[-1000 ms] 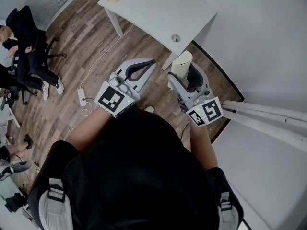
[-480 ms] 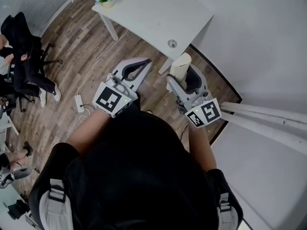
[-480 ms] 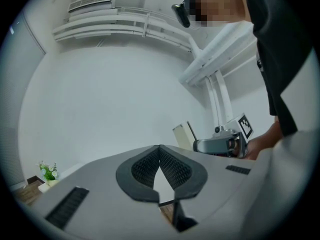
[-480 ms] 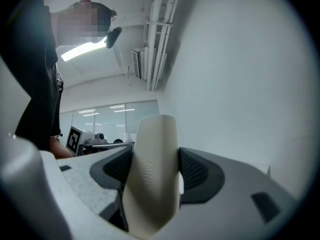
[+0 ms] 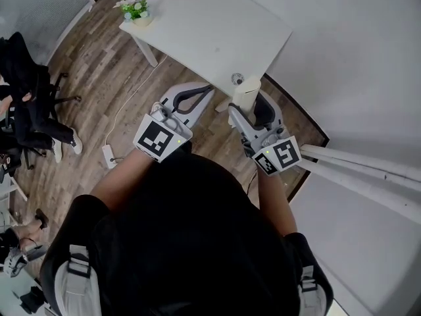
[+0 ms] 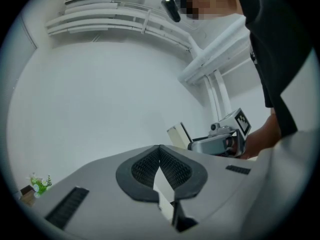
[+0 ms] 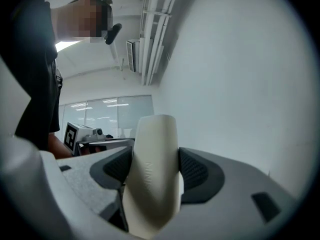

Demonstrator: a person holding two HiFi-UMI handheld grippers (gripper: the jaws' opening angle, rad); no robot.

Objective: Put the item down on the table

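My right gripper [image 7: 154,173] pinches a smooth, cream, rounded item [image 7: 152,139]; my left gripper [image 6: 160,154] is pressed together. At eleven o'clock, a pot [image 5: 141,21] holds a plant [image 5: 133,6].

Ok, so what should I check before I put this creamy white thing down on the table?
1. Grip on the cream item: ok. The pads of the right tool press both its sides.
2. Item above the white table: cannot tell. In the head view it shows only at the table's near corner.
3. Free spot to land on: ok. Most of the table top is bare.
4. Potted plant out of the way: ok. It sits at the far corner.
5. Left tool out of the way: ok. It is shut, holds nothing and is off to the side.
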